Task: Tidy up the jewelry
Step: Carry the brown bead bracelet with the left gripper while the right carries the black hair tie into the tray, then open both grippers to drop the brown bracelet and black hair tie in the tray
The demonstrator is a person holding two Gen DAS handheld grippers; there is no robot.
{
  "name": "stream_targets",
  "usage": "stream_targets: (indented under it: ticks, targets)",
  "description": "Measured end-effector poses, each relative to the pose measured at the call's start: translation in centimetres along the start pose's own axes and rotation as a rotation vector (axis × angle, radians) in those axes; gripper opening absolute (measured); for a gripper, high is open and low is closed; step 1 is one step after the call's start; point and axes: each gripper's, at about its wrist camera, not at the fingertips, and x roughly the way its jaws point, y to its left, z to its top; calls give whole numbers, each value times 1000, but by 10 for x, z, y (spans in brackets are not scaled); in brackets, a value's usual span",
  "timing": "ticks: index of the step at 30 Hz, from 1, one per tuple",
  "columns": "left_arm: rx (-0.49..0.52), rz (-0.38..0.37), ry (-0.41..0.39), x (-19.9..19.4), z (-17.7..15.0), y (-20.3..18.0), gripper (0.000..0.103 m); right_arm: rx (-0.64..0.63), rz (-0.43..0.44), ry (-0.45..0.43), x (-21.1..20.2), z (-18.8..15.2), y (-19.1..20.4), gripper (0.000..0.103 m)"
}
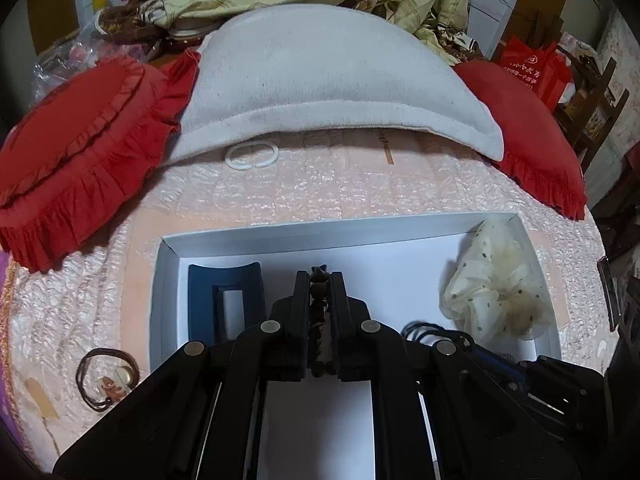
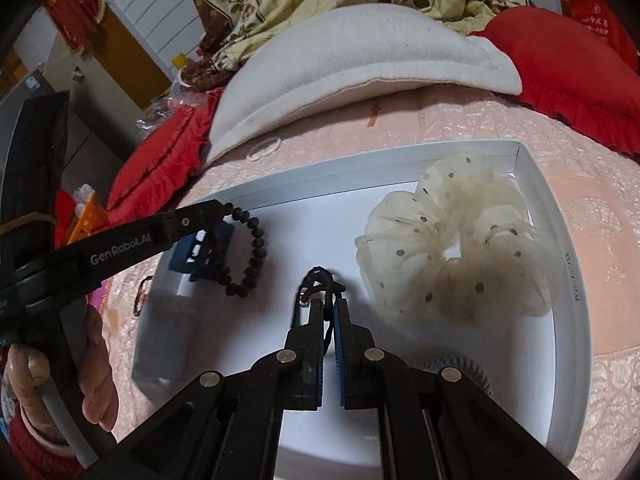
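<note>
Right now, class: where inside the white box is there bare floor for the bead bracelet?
Free: the white box floor between the blue hair clip and cream scrunchie, and the near middle. Crowded: the right side, and beside the dark cord.

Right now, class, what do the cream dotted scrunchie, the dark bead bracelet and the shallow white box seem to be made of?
Cream dotted scrunchie: sheer gauzy fabric, matte, since the folds show through.
Dark bead bracelet, held by the left gripper: matte round beads, possibly wood or stone.
Shallow white box: smooth card, judging by its thin folded walls.
</note>
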Motion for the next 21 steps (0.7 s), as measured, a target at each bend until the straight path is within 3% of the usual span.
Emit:
stream_targets:
  ticks: [3, 5, 7, 11, 13, 21]
  targets:
    - [-15, -28, 20, 6, -2, 5, 18, 21, 6, 18, 6, 3, -5, 4]
    - [-21, -40, 16, 6, -4, 7, 39, 22, 8, 27, 8, 3, -6, 5]
    - [-30, -47, -13, 1, -5, 10, 43, 18, 6, 32, 10, 2, -6, 5]
    - [-84, -84, -27, -11, -6, 17, 44, 4, 5, 19, 6, 0, -3, 10]
    - [-96, -86, -40, -21, -8, 19, 44, 1, 11, 2, 3, 0, 0, 32]
    - [-77, 11, -140, -86, -33, 16, 44, -9, 13, -58, -25, -5, 8, 33]
